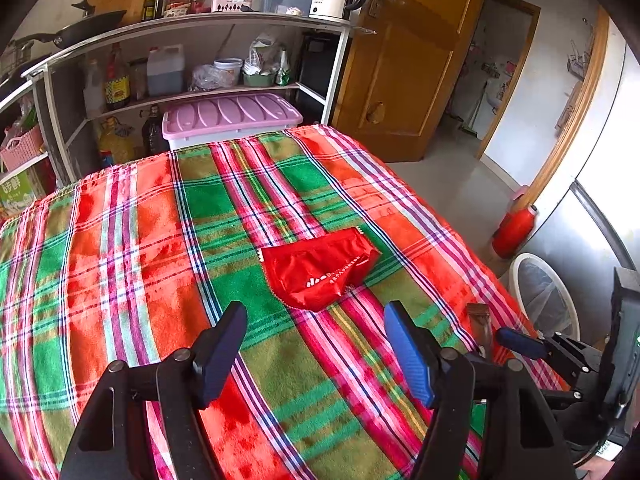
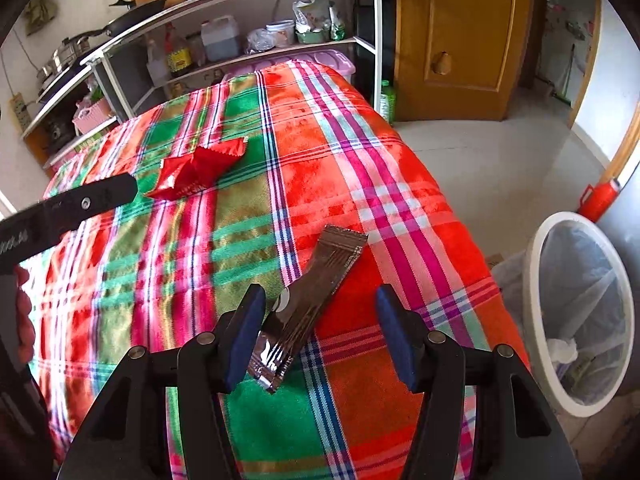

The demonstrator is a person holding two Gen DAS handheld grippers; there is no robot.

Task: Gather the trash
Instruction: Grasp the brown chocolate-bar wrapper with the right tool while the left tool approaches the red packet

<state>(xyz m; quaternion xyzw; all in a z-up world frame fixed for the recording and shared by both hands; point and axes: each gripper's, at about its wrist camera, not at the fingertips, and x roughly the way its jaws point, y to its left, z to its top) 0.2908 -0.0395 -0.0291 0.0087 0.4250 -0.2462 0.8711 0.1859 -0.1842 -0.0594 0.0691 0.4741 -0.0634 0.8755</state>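
Observation:
A crumpled red wrapper (image 1: 320, 268) lies on the plaid tablecloth (image 1: 160, 240), just ahead of my left gripper (image 1: 315, 310). That gripper is open, with nothing between its fingers. A long brown wrapper (image 2: 320, 292) lies slantwise between the jaws of my right gripper (image 2: 320, 296). Its near end rests against the left pad (image 2: 244, 332), while the right pad stands well clear, so this gripper is open. The red wrapper (image 2: 196, 172) shows farther back in the right wrist view, beside a black finger (image 2: 100, 196) of the left gripper.
A white-rimmed bin (image 2: 536, 280) lined with a clear bag stands on the floor off the table's right edge. Behind the table are a shelf rack (image 1: 192, 24) with bottles and a pink-lidded box (image 1: 232, 114). A red flask (image 1: 514, 232) stands by the wooden door (image 1: 400, 80).

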